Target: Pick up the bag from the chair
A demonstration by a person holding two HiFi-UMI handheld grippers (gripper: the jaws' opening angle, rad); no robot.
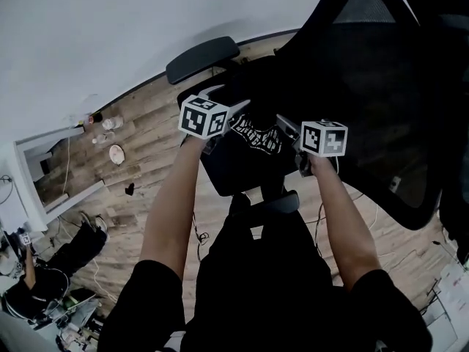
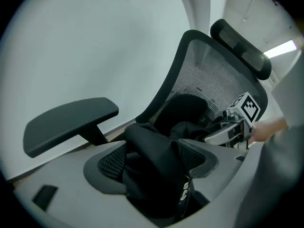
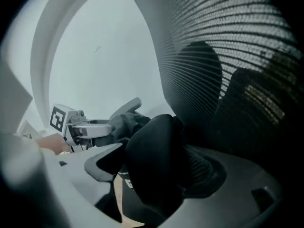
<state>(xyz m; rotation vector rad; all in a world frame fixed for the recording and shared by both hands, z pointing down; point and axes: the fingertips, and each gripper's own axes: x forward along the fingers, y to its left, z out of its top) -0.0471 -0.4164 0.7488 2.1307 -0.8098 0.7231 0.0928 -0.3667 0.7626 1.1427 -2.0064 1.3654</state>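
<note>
The left gripper (image 2: 152, 167) and right gripper (image 3: 152, 170) each clamp a fold of the soft black fabric bag (image 1: 253, 134); it is probably light and limp.

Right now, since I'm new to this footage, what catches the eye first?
A black bag with white print sits at the head view's centre, held from both sides. The left gripper and the right gripper are each shut on a fold of its fabric. Behind it, a black mesh office chair fills the upper right.
</note>
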